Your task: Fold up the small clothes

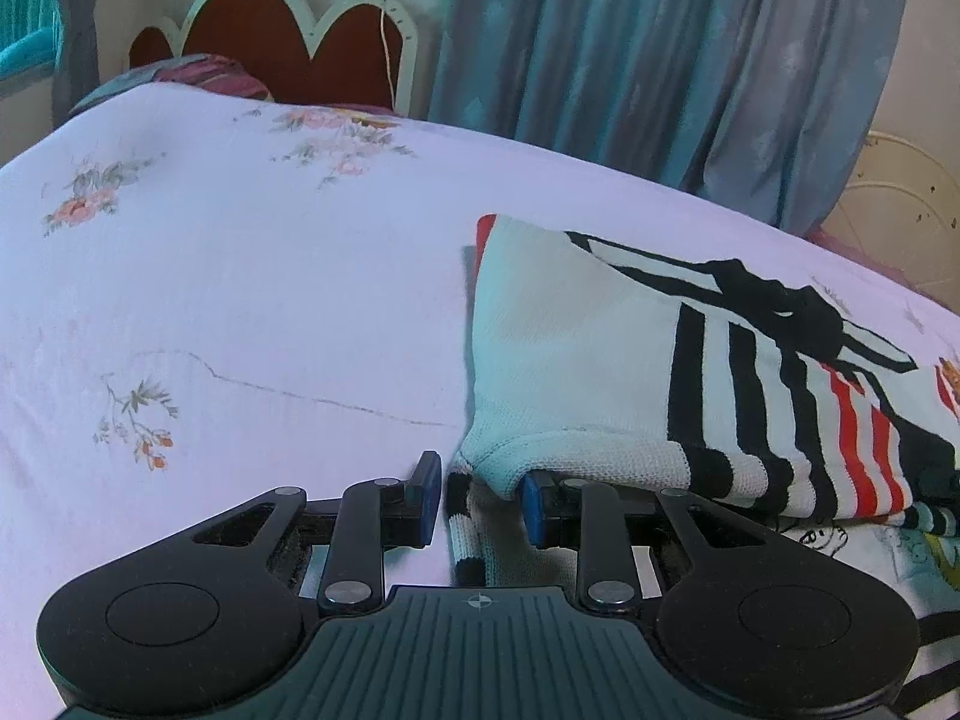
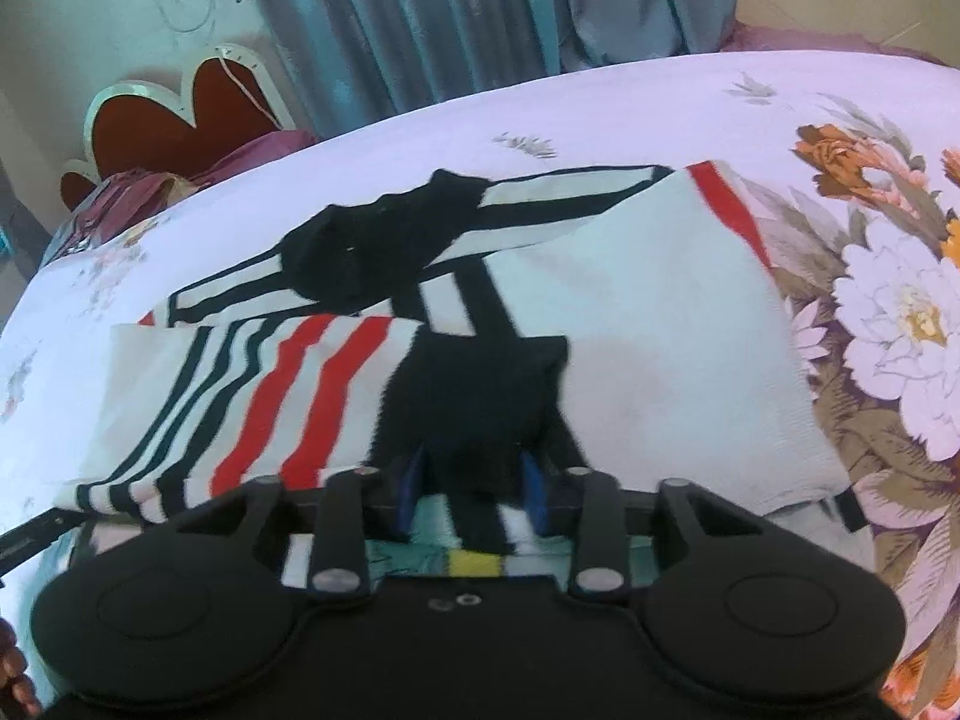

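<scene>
A: What's the room like?
B: A bed with a pale floral bedsheet [image 1: 252, 276], a scalloped red headboard [image 1: 288, 54] at the far left, and blue-grey curtains [image 1: 660, 60] hanging behind.

A: And on the left side?
B: The left gripper [image 1: 477, 498] sits low over the sheet. Its fingers [image 1: 427, 495] stand a narrow gap apart, with a black-and-white striped edge of the garment [image 1: 576, 348] lying between them. The left pad looks clear of the cloth, while the right pad is tucked under a white knitted corner. I can't tell whether they actually pinch it.

A: Where's the garment?
B: It lies partly folded on the bed, right of the left gripper, white with black and red stripes.

A: And further right?
B: The right gripper [image 2: 474, 489] is at the garment's [image 2: 660, 324] near edge. Its blue fingers [image 2: 536, 495] flank a black fold of the cloth, narrowly apart; whether they press on it is hidden by the fold. A big flower print on the bedsheet [image 2: 900, 312] lies at the far right
</scene>
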`<action>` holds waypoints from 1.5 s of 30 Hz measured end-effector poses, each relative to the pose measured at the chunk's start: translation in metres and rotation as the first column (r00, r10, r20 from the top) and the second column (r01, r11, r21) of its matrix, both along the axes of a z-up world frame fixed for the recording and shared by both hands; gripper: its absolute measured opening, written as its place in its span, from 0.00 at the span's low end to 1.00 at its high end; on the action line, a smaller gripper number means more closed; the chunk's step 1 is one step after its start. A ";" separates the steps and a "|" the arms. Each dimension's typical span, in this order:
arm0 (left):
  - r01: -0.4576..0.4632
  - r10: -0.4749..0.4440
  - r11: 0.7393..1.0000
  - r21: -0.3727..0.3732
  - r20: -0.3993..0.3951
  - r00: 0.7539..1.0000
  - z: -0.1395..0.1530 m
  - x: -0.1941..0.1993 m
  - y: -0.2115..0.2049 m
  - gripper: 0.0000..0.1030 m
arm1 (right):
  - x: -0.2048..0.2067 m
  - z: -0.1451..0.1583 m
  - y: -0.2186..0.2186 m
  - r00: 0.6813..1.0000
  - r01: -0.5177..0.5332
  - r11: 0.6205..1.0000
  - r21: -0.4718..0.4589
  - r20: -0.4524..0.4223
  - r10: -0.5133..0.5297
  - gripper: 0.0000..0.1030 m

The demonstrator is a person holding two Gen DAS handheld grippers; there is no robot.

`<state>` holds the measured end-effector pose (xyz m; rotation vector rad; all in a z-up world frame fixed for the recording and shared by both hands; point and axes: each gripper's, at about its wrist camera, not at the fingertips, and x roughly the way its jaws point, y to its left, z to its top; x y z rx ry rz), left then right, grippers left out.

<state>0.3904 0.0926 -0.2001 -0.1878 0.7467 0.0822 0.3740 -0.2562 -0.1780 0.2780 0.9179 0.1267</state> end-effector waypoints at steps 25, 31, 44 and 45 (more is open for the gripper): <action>-0.020 0.017 0.992 -0.121 -0.019 1.000 0.021 -0.018 0.018 0.36 | 0.003 0.019 -0.038 0.994 0.070 0.998 0.011 0.080 -0.070 0.43; -0.009 0.017 0.991 -0.136 0.056 0.998 0.045 0.001 0.011 0.45 | 0.029 -0.005 -0.033 0.997 0.080 0.994 0.074 0.003 -0.081 0.34; 0.040 -0.041 0.992 -0.117 -0.011 0.999 0.010 0.099 -0.028 0.45 | 0.024 0.027 -0.008 0.983 -0.022 0.998 -0.066 0.179 0.034 0.11; 0.037 -0.039 0.993 -0.108 -0.015 0.999 0.008 0.102 -0.028 0.45 | 0.025 0.027 -0.009 0.983 -0.018 0.997 -0.079 0.183 0.033 0.10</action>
